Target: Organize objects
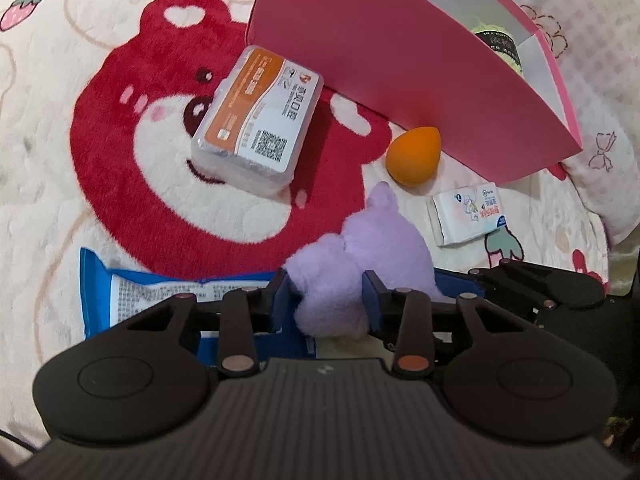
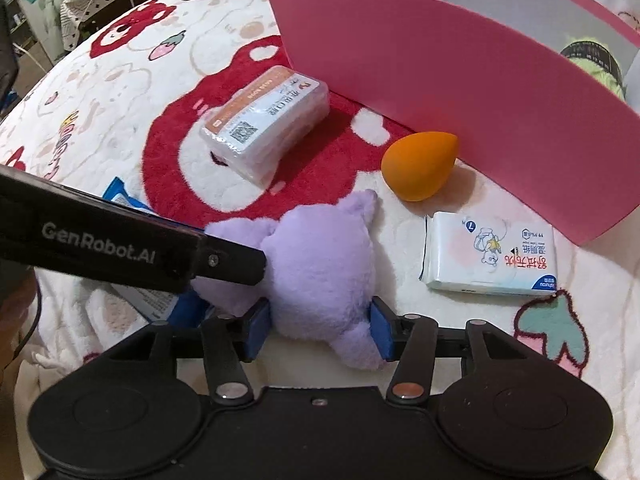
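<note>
A purple plush toy (image 1: 360, 252) lies on the bear-print blanket, also in the right wrist view (image 2: 320, 256). My left gripper (image 1: 329, 300) is shut on one end of it, blue pads pressed into the fur. My right gripper (image 2: 318, 330) is closed around its other end, pads against its sides. The left gripper's arm (image 2: 120, 248) crosses the right wrist view from the left. Beyond lie an orange beauty sponge (image 1: 414, 154) (image 2: 420, 164), a wrapped box with an orange label (image 1: 258, 118) (image 2: 266, 120) and a tissue pack (image 1: 468, 214) (image 2: 490, 254).
A pink box (image 1: 400, 60) (image 2: 480, 100) stands open at the back right, with a green yarn ball (image 1: 500, 46) (image 2: 596, 64) inside. A blue packet (image 1: 160, 296) lies under my left gripper. Furniture and clutter sit beyond the bed's far left edge (image 2: 60, 8).
</note>
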The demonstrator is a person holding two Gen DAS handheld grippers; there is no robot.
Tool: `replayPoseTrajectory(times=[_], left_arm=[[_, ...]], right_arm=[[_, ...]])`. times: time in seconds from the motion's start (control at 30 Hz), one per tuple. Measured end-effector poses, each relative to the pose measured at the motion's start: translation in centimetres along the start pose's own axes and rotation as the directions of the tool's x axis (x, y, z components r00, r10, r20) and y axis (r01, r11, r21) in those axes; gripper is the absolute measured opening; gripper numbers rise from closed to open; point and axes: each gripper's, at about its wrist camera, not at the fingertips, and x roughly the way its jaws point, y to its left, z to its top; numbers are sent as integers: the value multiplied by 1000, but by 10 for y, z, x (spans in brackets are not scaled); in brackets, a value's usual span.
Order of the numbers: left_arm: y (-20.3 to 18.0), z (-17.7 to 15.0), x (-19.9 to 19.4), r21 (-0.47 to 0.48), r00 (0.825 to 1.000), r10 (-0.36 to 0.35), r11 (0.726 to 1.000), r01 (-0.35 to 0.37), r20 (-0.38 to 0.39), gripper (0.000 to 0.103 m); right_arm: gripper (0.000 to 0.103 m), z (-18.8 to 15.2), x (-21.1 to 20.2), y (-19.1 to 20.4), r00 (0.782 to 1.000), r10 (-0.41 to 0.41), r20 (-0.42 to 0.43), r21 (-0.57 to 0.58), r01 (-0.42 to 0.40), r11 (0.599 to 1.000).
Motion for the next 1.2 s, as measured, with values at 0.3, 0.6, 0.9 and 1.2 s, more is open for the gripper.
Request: replayPoseTrajectory(times=[0.3, 0.6, 0.9, 1.2], left_arm=[[10, 9, 6, -91, 997, -78, 993, 76, -25, 37], [2, 12, 3, -28, 989, -138, 990, 136, -51, 37], [-3, 15, -10, 49, 988, -132, 989, 136, -79, 37], [-11, 12, -41, 165, 992, -123, 978, 127, -40, 37]], right_arm=[[55, 3, 4, 2, 998, -52, 26, 29, 51, 998], [57, 3, -4, 13, 989, -143, 32, -13, 143, 990], [57, 2, -20, 22, 989, -139, 45, -15, 140, 990], [58, 2, -37, 38, 988, -132, 80, -47, 136, 990]])
